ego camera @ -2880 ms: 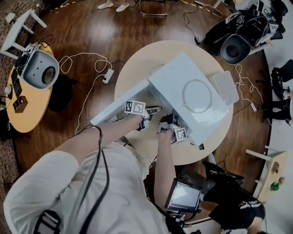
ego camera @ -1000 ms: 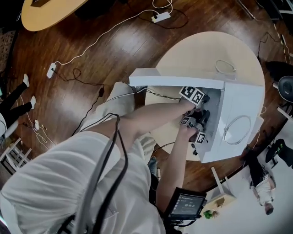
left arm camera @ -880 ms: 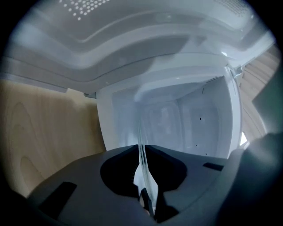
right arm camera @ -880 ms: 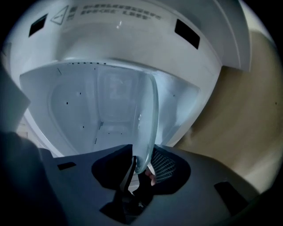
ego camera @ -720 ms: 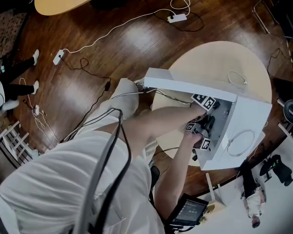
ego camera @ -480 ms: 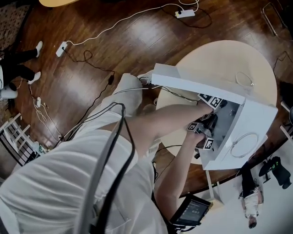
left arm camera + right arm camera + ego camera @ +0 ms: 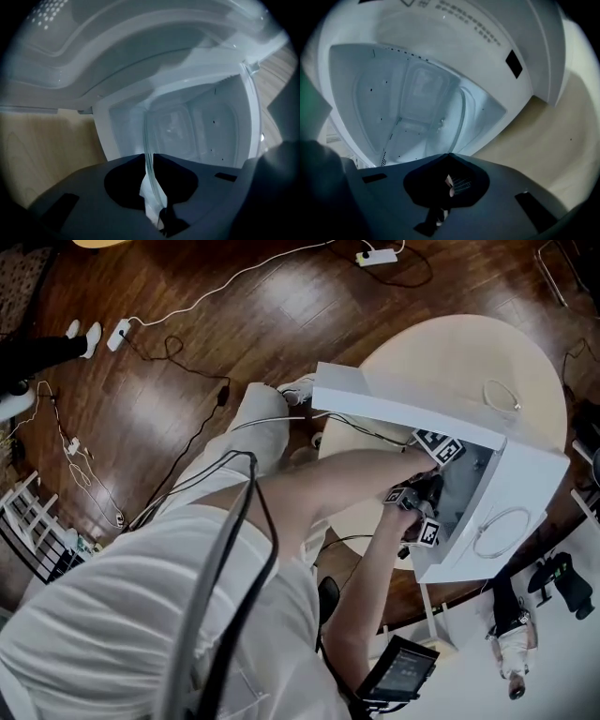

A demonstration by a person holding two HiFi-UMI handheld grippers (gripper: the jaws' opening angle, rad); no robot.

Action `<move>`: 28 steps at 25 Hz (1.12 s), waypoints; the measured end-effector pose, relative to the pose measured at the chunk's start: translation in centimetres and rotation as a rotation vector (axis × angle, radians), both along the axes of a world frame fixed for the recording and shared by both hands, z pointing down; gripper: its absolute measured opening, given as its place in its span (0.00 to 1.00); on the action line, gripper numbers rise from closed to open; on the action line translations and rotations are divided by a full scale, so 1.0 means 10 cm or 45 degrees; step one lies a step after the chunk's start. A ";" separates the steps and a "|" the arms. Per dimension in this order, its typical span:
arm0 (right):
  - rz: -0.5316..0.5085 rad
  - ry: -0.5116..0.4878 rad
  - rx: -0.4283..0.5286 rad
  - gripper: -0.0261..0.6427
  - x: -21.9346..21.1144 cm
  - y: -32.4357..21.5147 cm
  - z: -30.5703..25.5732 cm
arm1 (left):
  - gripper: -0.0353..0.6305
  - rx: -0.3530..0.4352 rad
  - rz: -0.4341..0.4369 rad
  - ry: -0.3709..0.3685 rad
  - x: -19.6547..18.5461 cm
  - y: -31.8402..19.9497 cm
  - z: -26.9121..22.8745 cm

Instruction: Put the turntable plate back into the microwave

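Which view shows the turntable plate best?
The left gripper view: the turntable plate appears edge-on, clamped in the left tool. The right gripper view shows only its curved rim; the head view hides it.

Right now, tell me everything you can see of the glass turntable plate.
The turntable plate is clear glass, thin, seen edge-on in the left gripper view as a pale greenish line. The left gripper has just closed on its near rim, fingers pressing either face. The rest reaches into the open microwave, whose white back wall shows through it. Whether it touches the floor inside I cannot tell.
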State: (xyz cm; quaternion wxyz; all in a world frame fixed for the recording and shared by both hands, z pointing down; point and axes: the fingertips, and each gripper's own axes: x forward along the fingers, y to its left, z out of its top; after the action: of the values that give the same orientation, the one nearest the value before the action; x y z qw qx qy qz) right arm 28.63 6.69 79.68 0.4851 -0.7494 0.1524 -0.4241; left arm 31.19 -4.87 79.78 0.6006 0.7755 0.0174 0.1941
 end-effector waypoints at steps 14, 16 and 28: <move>0.061 0.196 -0.117 0.04 0.22 0.20 -0.19 | 0.15 0.086 0.163 -0.100 -0.11 0.29 0.04; -0.017 0.223 -0.118 0.04 0.26 0.12 -0.28 | 0.15 -0.024 0.101 -0.108 -0.14 0.31 0.05; -0.151 0.007 0.029 0.25 -0.06 -0.06 0.01 | 0.12 -0.283 -0.026 -0.065 -0.21 0.28 0.02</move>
State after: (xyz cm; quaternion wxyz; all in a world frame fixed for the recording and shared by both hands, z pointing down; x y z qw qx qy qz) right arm 27.98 6.11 79.81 0.4672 -0.7345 0.2027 -0.4484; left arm 29.13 -2.06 80.01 0.6850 0.6990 0.0157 0.2047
